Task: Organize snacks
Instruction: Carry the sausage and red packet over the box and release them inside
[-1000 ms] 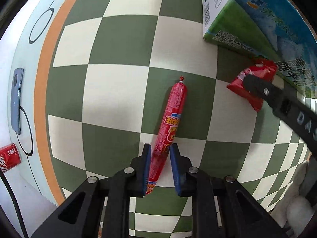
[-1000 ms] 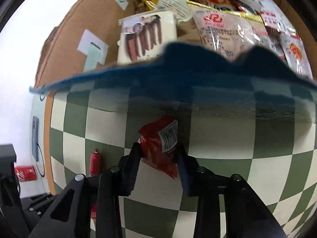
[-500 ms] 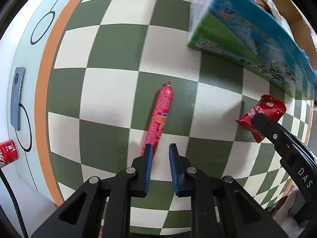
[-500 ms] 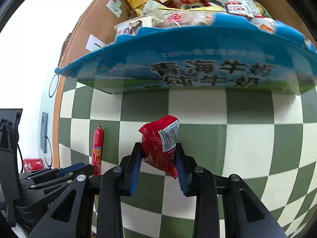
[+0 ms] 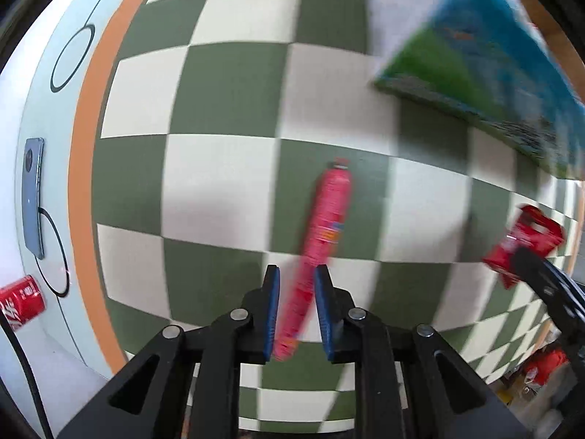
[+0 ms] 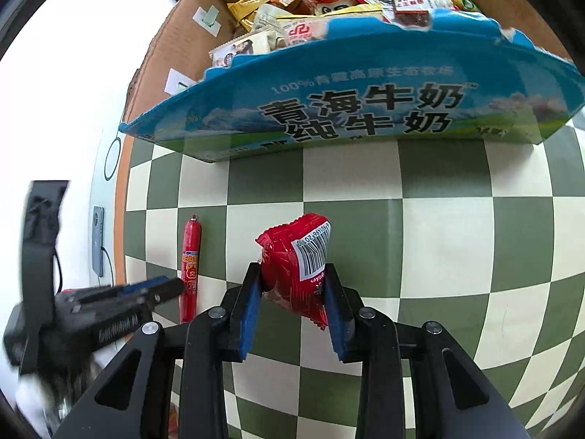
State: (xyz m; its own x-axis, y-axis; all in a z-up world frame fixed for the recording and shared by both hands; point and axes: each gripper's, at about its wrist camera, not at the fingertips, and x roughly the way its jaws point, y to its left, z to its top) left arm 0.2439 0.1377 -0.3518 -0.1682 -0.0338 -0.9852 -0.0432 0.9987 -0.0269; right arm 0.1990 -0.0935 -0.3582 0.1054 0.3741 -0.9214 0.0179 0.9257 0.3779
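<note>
We see the left gripper low over the green-and-cream checkered tablecloth, its blue-padded jaws spread a little, with the lower part of a red sausage stick lying between them; the view is blurred, so we cannot tell whether the pads touch the wrapper. The sausage stick lies flat on the cloth, its clipped end pointing away from the gripper toward the snack box.

In the right wrist view, the right gripper pinches a red snack packet between its pads, barcode label facing the camera, held above the cloth. The packet is short of the box's blue printed front wall, and the box is filled with assorted wrapped snacks. The sausage stick lies to the left of this gripper, with the left gripper's fingers reaching in beside its lower half.

At the table's edge lie a grey phone and a red soda can.
</note>
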